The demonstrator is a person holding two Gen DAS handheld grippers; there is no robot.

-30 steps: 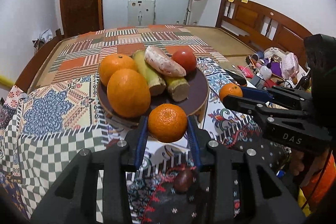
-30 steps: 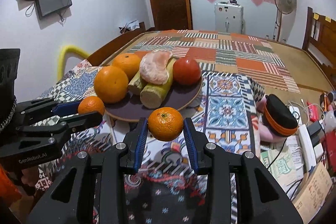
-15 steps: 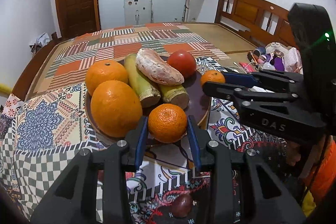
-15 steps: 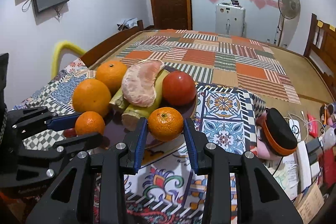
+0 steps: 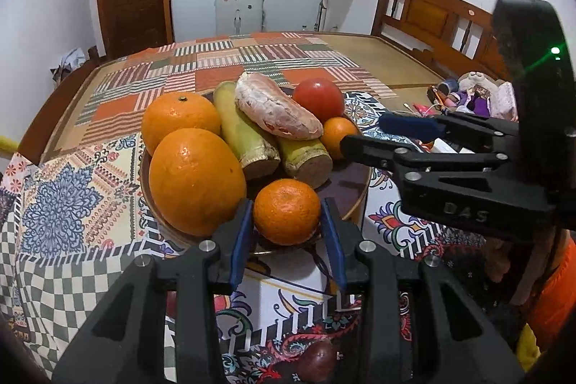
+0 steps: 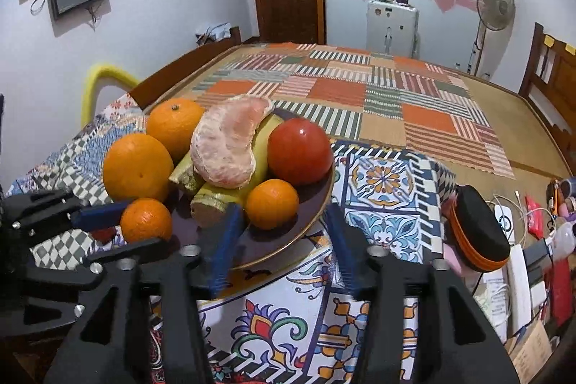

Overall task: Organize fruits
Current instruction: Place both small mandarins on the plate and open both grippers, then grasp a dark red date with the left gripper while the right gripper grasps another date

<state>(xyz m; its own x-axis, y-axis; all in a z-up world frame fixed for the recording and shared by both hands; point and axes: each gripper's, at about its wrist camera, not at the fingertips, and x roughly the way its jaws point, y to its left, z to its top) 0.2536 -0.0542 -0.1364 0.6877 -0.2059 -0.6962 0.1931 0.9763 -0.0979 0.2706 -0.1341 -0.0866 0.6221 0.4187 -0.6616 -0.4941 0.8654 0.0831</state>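
A dark round plate [image 5: 351, 177] [image 6: 288, 233] holds two big oranges [image 5: 196, 180] [image 6: 138, 166], sugarcane pieces [image 5: 248, 139], a peeled pomelo wedge [image 5: 277, 112] [image 6: 228, 146] and a red tomato [image 5: 318, 98] [image 6: 299, 155]. My left gripper [image 5: 287, 236] is shut on a small mandarin [image 5: 287, 211] over the plate's near rim; it shows in the right wrist view [image 6: 145, 220]. My right gripper [image 6: 282, 249] is open; a second mandarin [image 6: 272, 203] [image 5: 338, 135] rests on the plate just beyond its fingers.
The plate sits on a patterned cloth [image 6: 385, 193] over a bed. A dark plum [image 5: 316, 360] lies on the cloth under my left gripper. A black-and-orange case [image 6: 478, 233], cables and clutter lie at the right. A wooden headboard [image 5: 432, 20] is far right.
Both grippers moved forward to the plate. My right gripper opened and its mandarin now rests on the plate. The left still holds its mandarin, now over the rim.
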